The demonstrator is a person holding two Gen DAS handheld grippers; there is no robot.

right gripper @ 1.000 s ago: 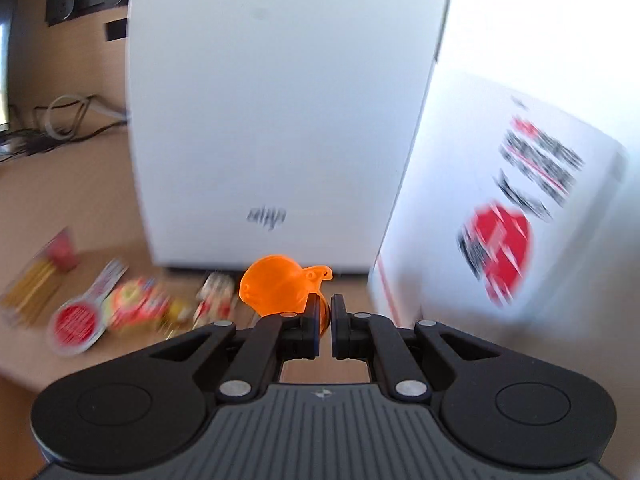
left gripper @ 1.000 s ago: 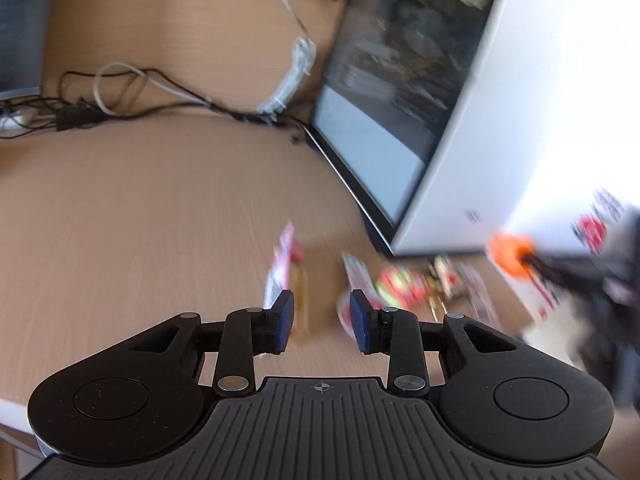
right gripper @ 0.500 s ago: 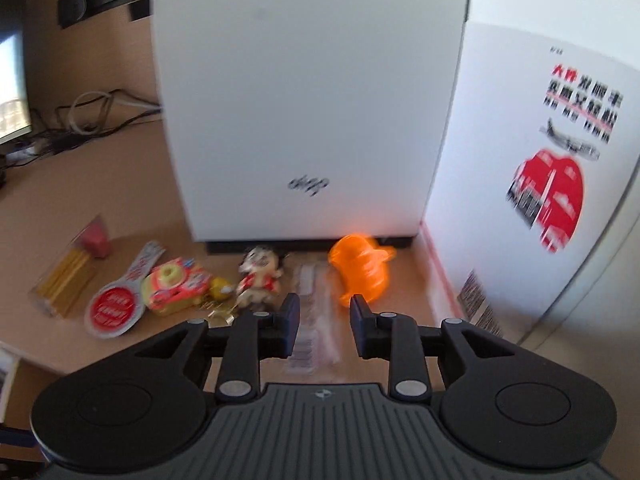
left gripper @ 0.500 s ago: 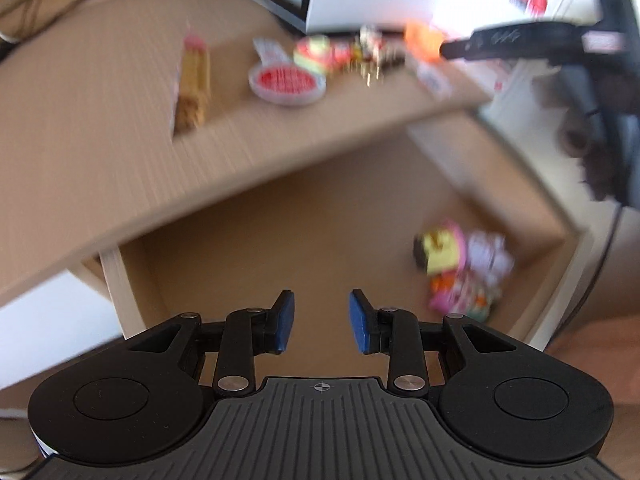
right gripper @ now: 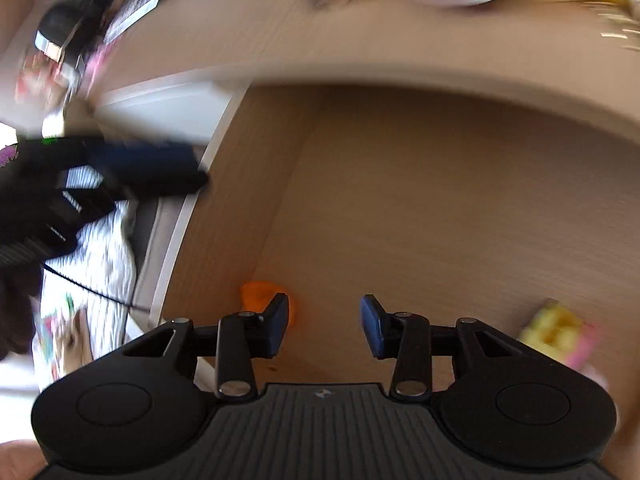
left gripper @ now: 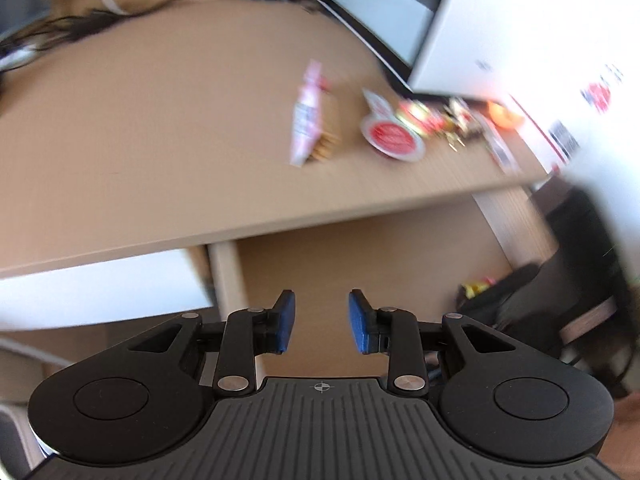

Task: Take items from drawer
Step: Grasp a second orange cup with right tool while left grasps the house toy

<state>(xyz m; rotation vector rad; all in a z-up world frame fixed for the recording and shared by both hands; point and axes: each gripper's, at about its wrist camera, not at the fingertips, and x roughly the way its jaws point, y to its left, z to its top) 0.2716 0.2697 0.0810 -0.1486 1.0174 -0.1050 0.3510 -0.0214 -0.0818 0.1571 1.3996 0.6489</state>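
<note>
Wood-grain worktop (left gripper: 160, 140) above an open drawer (right gripper: 440, 200), seen from 2 wrist cameras; both views are motion-blurred. On the worktop, a row of small items lies in front of a white box (left gripper: 520, 20): a pink-and-white packet (left gripper: 308, 120), a round red-lidded cup (left gripper: 392, 136), a cluster of small wrapped pieces (left gripper: 436, 118) and an orange piece (left gripper: 504, 114) at the far right. Dark cables (left gripper: 120, 16) trail along the back.

Left claw (left gripper: 322, 322): blue pads apart, nothing between them, held above the front left corner of the drawer, well apart from the worktop items. Right claw (right gripper: 324, 324): pads apart and empty, aimed down into the drawer.

Inside the drawer, 2 items show in the right wrist view. An orange object (right gripper: 260, 296) lies on the drawer floor near the left wall, partly hidden behind the left pad of the right claw and just beside it, not between the pads. A yellow-and-pink packet (right gripper: 560, 332) lies to the right, near the claw body but apart from the pads.

Judgement: both drawer items look small and light. The packet appears soft and crinkly, best pinched across its flat body. The orange object seems a rigid moulded piece, possibly slippery; a grip across its narrowest part should serve. Its exact shape cannot be told.
</note>
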